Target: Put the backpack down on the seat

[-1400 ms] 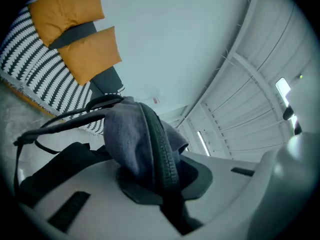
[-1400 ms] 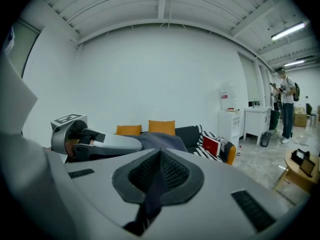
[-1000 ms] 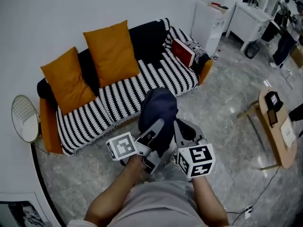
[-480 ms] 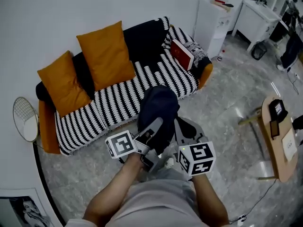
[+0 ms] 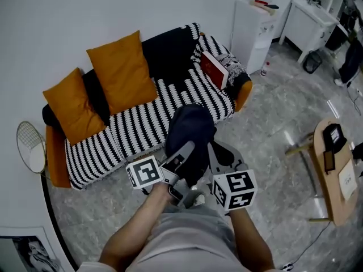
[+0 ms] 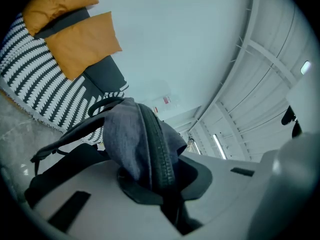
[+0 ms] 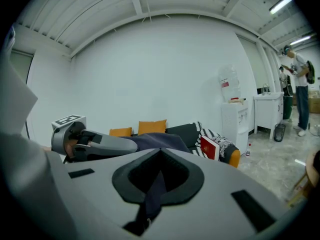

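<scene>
We have the left gripper (image 5: pixel 185 152) closest, its jaws nearly together and pinching the dark blue backpack (image 5: pixel 193 130) at its zipper edge. The right gripper (image 5: pixel 212 153) has its jaws clamped on what looks like a strap of it. The backpack hangs between both grippers above the marble floor (image 5: pixel 266 123), just short of the striped sofa (image 5: pixel 170 103) seat. Farther back we see orange cushions (image 5: pixel 122 71) and a red book (image 5: pixel 215 69).

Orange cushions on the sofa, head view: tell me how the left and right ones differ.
The left cushion looks smaller and sits by the left end of the sofa; the right cushion looks larger and sits nearer the middle. Both are plain orange, square, and lean tilted against the dark backrest.
</scene>
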Demonstrator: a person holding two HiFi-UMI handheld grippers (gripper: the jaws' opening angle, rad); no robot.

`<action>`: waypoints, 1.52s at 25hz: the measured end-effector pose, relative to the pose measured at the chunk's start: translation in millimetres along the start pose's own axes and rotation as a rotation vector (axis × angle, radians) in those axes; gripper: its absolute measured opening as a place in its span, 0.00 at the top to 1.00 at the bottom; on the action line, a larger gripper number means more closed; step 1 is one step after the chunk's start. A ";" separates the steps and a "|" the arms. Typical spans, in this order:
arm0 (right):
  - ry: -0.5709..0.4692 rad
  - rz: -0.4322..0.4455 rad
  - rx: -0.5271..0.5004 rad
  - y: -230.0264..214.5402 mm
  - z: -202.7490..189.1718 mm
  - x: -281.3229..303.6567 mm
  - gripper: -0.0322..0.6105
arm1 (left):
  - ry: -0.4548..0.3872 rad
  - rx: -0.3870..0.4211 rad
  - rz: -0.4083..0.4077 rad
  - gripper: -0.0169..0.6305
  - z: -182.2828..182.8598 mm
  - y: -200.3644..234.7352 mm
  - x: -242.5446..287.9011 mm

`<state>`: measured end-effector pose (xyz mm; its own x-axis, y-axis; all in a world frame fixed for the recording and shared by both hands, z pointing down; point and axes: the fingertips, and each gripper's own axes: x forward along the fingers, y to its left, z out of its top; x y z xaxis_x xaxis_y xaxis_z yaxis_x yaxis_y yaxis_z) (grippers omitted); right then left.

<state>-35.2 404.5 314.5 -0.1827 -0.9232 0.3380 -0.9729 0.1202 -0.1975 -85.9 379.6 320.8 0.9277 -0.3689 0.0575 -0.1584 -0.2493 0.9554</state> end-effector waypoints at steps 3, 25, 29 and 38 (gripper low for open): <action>0.000 -0.001 -0.002 -8.8 3.3 5.0 0.95 | 0.012 0.033 0.024 0.93 3.5 6.0 9.5; 0.070 -0.063 -0.006 -71.0 37.1 141.2 0.95 | 0.057 -0.021 0.035 0.93 115.0 71.5 101.9; 0.085 -0.074 -0.010 -76.1 55.9 188.1 0.95 | 0.074 -0.032 0.037 0.93 155.4 86.3 117.9; 0.132 -0.091 -0.023 -77.3 83.7 276.9 0.95 | 0.111 -0.011 0.059 0.93 238.9 118.4 141.6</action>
<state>1.3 109.0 346.4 -0.1088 -0.8747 0.4723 -0.9890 0.0474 -0.1402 -54.0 83.9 372.9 0.9488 -0.2810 0.1446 -0.2103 -0.2199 0.9526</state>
